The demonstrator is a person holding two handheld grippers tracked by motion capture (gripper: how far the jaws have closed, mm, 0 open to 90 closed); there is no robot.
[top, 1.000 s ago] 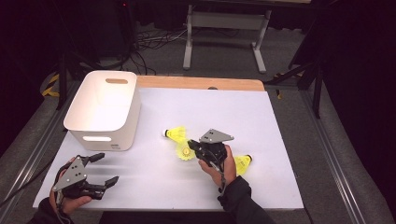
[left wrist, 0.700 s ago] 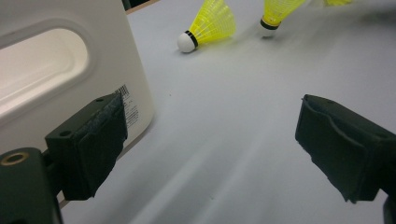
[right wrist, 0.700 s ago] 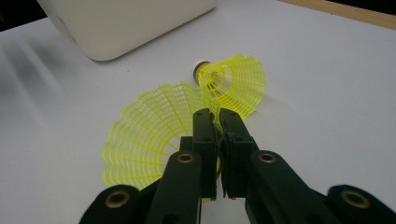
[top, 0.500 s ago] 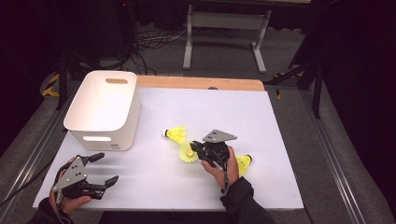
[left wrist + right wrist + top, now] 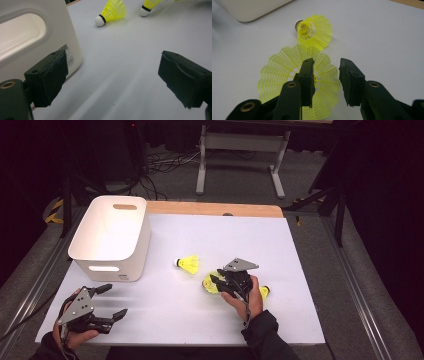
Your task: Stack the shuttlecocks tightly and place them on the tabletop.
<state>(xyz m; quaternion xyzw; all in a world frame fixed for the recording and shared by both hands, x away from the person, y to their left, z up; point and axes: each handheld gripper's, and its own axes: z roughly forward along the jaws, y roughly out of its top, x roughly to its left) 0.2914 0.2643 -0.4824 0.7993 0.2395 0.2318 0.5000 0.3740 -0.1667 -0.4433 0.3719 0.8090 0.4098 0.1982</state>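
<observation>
High view: the right gripper point(image 5: 216, 282) sits at a yellow shuttlecock point(image 5: 210, 284) on the desk point(image 5: 300, 270); its fingers have just been opening.

Left gripper view: fingers point(image 5: 47, 77) spread, empty, beside the bin point(image 5: 30, 37).

Right gripper view: the skirt point(image 5: 287, 77) lies around the left finger, unpinched. I judge closing comes next.

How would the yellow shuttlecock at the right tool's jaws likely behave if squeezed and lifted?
The shuttlecock probably weighs very little: its skirt is thin open mesh. That mesh likely flexes or dents under a hard squeeze. Lying on its side on the white table, its cone shape would probably roll in an arc if nudged.
</observation>
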